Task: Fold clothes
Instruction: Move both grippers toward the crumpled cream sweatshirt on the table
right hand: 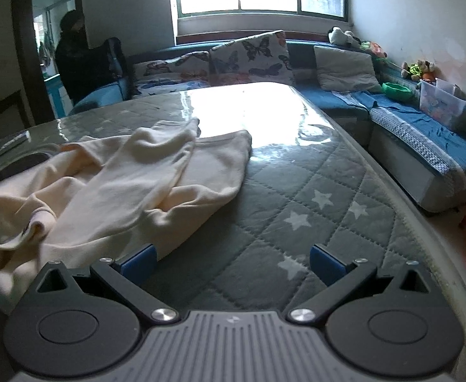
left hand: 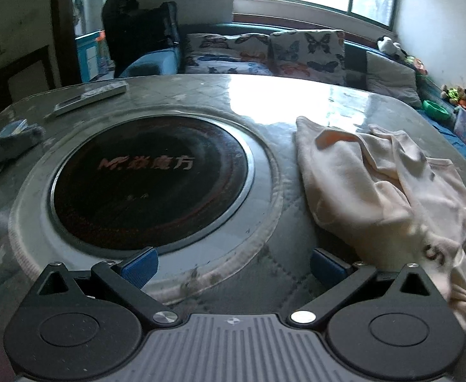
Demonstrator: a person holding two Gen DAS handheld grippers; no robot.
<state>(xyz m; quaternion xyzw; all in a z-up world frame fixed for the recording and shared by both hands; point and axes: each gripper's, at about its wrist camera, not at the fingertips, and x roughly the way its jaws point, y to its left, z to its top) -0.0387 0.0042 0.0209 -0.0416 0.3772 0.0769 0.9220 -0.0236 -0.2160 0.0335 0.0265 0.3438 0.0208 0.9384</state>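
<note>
A crumpled cream garment (left hand: 376,191) lies on the quilted grey star-print table cover (right hand: 296,191); it also shows in the right wrist view (right hand: 121,184), on the left. My left gripper (left hand: 233,265) is open and empty, low over the table, with the garment just to its right. My right gripper (right hand: 233,262) is open and empty, with its left blue pad (right hand: 137,262) close to the garment's near edge; I cannot tell if they touch.
A round black hotplate (left hand: 150,184) is set into the table at the left. A remote (left hand: 89,98) and a dark cloth (left hand: 7,146) lie at the far left. A sofa with butterfly cushions (right hand: 249,57) and a person (left hand: 121,22) are behind. The table edge (right hand: 424,222) curves off to the right.
</note>
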